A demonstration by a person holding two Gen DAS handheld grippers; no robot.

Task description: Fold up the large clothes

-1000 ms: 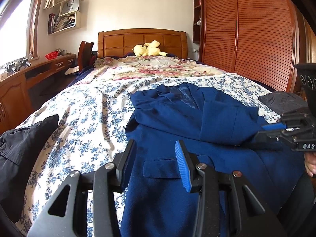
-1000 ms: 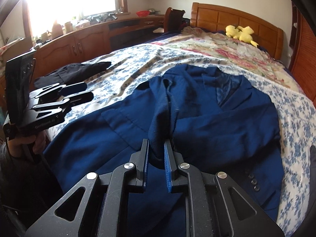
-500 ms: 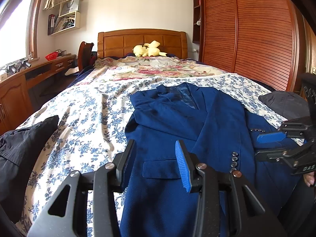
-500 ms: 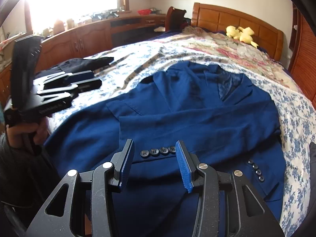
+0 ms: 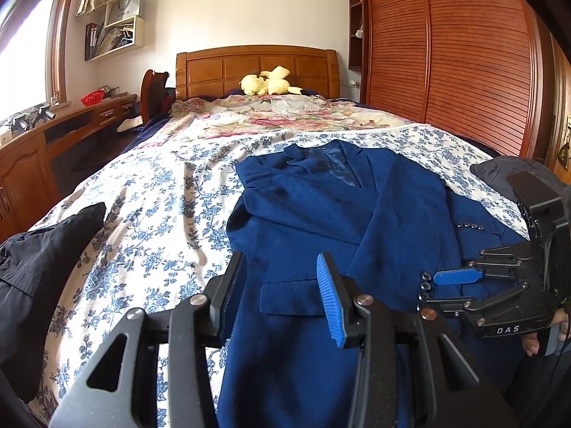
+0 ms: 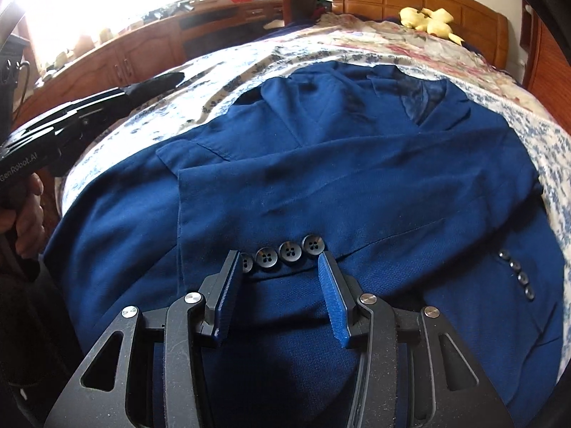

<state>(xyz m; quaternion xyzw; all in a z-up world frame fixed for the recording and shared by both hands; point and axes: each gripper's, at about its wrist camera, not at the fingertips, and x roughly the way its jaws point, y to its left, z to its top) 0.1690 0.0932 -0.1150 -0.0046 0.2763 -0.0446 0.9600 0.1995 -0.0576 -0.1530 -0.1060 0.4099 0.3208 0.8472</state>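
While a black garment (image 5: pixel 39 260) lies at the bed's near left edge, the left gripper (image 5: pixel 282 292) hovers with fingers parted and empty over the blue jacket (image 5: pixel 321 221). The jacket lies front up on the floral bedspread (image 5: pixel 150 214), collar toward the far headboard, one sleeve folded across its chest, four cuff buttons (image 6: pixel 285 251) showing. At the right, the right gripper (image 6: pixel 280 292) has its fingers apart, empty, just above that cuff.

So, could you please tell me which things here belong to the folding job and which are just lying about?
Job:
- blue jacket
- left gripper, open
- right gripper, open

Lying about:
- yellow plush toy
- black garment
- dark garment
- red basket
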